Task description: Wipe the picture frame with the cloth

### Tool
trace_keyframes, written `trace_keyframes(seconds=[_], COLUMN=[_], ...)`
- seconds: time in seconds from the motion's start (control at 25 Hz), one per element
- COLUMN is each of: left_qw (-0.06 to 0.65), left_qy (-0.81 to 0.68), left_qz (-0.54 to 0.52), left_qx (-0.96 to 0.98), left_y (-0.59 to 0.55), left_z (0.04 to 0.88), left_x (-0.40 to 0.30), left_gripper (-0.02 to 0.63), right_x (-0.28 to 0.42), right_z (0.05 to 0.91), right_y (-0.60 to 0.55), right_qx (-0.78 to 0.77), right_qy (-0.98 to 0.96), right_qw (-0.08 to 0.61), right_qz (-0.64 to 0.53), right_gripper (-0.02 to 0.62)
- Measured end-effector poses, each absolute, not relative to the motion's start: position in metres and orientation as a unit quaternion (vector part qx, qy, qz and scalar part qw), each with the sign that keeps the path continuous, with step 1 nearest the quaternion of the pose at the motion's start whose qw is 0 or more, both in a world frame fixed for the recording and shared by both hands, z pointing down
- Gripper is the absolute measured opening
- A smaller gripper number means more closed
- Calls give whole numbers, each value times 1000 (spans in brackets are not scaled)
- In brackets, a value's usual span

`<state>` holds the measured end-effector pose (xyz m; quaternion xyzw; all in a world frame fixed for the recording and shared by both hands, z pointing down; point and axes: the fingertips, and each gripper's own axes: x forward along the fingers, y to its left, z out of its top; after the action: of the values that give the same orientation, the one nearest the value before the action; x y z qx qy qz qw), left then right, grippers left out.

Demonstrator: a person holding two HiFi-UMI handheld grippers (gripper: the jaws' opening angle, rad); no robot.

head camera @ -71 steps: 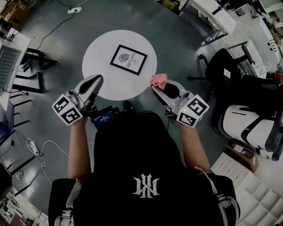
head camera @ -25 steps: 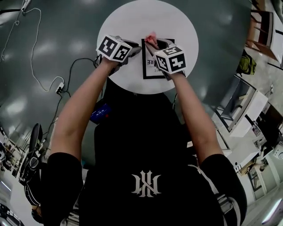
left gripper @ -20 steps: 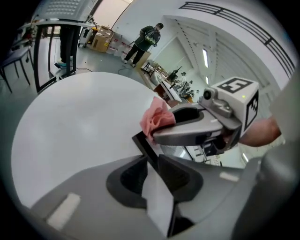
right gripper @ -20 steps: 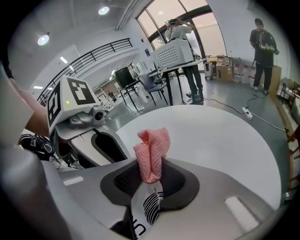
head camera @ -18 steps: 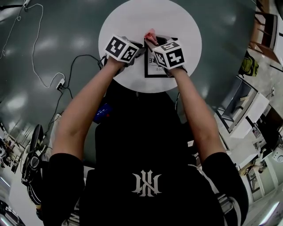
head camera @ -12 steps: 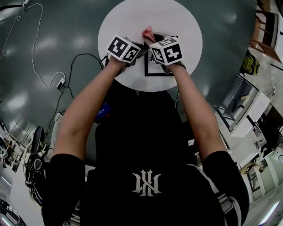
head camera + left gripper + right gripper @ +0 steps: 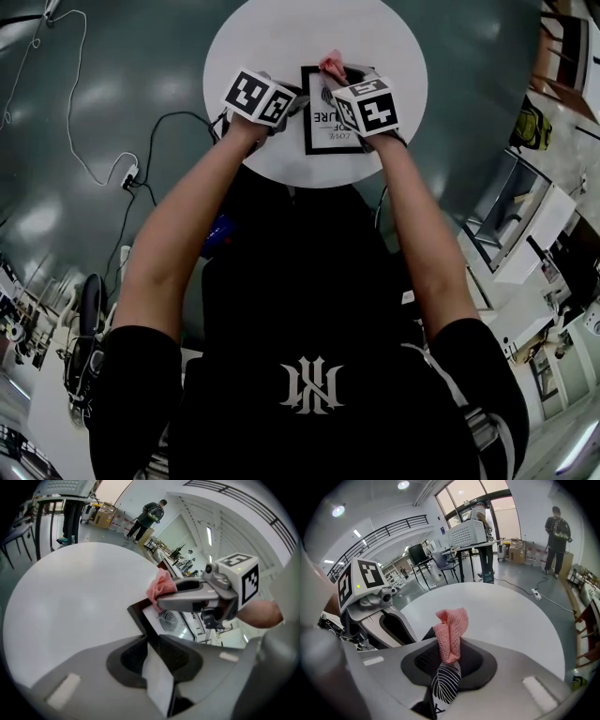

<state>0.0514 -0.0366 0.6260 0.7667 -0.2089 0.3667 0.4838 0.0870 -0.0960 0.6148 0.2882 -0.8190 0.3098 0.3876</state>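
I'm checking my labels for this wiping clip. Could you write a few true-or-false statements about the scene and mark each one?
1. The right gripper holds a pink cloth. True.
2. The left gripper is open and empty. False: it is shut on the edge of the picture frame.
3. The table under the picture frame is round and white. True.
4. The cloth lies loose on the table. False: it is clamped in the right gripper.

Between the left tongs and the right tongs, the picture frame shows the letters "URE", with a smaller word too faint to read.
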Motion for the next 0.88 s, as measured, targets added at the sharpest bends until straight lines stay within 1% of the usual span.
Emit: trace_keyframes(seconds=[0.32, 0.6, 0.88], left_qw=[484, 487, 488], left_qy=[-215, -218, -218], left_qz=[364, 360, 358], left_qx=[766, 765, 765], left_y=[-35, -34, -35], left_z=[627, 628, 630], left_x=[54, 52, 54], left_gripper=[72, 69, 69], right_x=[143, 166, 203], right_z=[622, 623, 622], right_y=[-97, -101, -113], right_qx=[337, 370, 414], right_qy=[-787, -764, -738], right_qw=[423, 426, 418], right_qz=[298, 313, 331], right_gripper=[72, 71, 71])
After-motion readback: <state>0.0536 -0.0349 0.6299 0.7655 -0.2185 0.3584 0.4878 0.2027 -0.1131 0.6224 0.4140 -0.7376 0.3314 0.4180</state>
